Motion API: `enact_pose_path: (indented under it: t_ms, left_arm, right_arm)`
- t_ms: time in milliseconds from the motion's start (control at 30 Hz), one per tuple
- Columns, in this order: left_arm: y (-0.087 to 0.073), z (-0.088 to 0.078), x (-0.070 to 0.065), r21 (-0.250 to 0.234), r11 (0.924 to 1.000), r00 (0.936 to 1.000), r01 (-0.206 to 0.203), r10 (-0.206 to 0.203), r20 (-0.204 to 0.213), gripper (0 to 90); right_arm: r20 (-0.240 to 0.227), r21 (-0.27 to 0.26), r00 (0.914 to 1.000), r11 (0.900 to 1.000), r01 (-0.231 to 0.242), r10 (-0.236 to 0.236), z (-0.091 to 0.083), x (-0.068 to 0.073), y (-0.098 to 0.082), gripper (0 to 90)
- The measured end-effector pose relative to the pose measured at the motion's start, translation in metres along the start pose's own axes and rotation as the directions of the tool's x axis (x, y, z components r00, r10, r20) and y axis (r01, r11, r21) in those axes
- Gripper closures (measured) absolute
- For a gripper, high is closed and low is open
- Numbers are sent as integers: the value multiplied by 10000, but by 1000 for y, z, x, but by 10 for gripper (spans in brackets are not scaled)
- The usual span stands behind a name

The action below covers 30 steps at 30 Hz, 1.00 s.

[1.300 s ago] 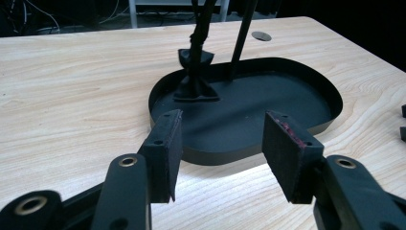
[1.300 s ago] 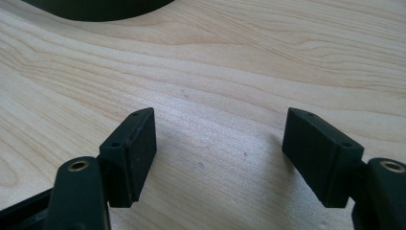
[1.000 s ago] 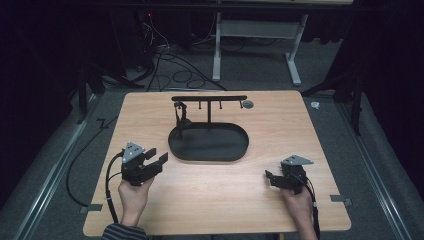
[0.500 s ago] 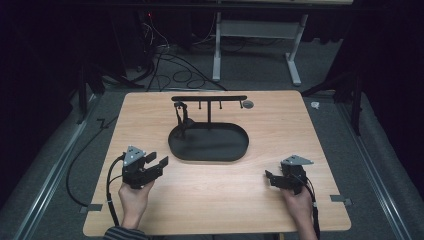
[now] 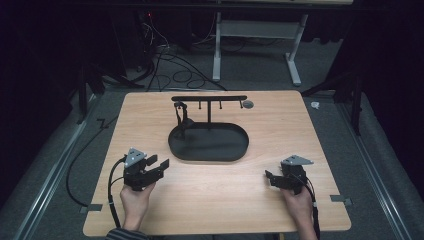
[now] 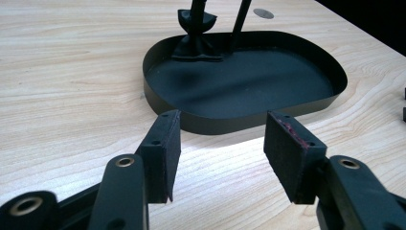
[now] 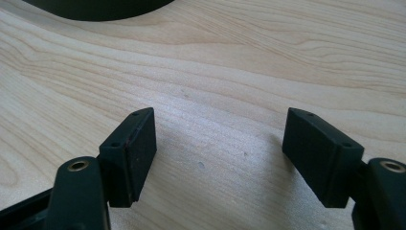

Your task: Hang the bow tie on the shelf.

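A black oval tray [image 5: 215, 145] lies at the middle of the wooden table. From it rises a thin black rack [image 5: 209, 98] with small hooks under its bar. A dark bundled item [image 5: 182, 120] hangs at the rack's left end and reaches down into the tray [image 6: 249, 81]; in the left gripper view this dark item [image 6: 196, 33] stands at the tray's far side. My left gripper [image 5: 159, 162] [image 6: 222, 117] is open, empty, and points at the tray's near-left rim from a short way off. My right gripper [image 5: 270, 178] [image 7: 221, 115] is open over bare wood, right of the tray.
A small grey disc [image 5: 247, 104] is set in the tabletop behind the rack's right end. Cables trail from both grippers toward the near table edge. Beyond the table are a dark floor with cords and a white desk frame [image 5: 255, 45].
The left gripper has drifted very slightly toward the near edge of the table. The right gripper has kept still.
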<state>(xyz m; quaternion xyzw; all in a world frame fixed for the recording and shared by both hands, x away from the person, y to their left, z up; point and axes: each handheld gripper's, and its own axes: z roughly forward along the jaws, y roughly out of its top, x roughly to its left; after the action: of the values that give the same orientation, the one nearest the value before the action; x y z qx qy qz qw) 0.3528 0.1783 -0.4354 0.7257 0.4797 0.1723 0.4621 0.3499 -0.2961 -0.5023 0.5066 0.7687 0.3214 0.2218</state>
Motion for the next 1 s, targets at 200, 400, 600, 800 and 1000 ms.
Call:
enact_pose_path:
  t_ms: [200, 400, 600, 800, 1000]
  left_arm:
    - [-4, 4, 1, 186, 9998, 10000, 73, -73, -10, 471]
    - [-8, 7, 1, 420, 9991, 10000, 26, -23, -72, 469]
    - [-13, 11, 1, 562, 9984, 10000, 81, -79, -39, 468]
    - [-18, 15, 0, 739, 9972, 10000, 94, -93, -16, 467]
    - [-22, 22, -1, 880, 9960, 9998, 140, -152, 132, 467]
  right_arm:
    - [4, -3, 10000, 10000, -4, 4, 0, 0, 0, 287]
    - [-1, -7, 10000, 10000, 21, -21, 0, 0, 0, 287]
    - [1, -8, 10000, 10000, 17, -17, 0, 0, 0, 287]
    - [0, -9, 10000, 10000, 14, -14, 0, 0, 0, 287]
    - [4, -4, 10000, 10000, 15, -15, 0, 0, 0, 287]
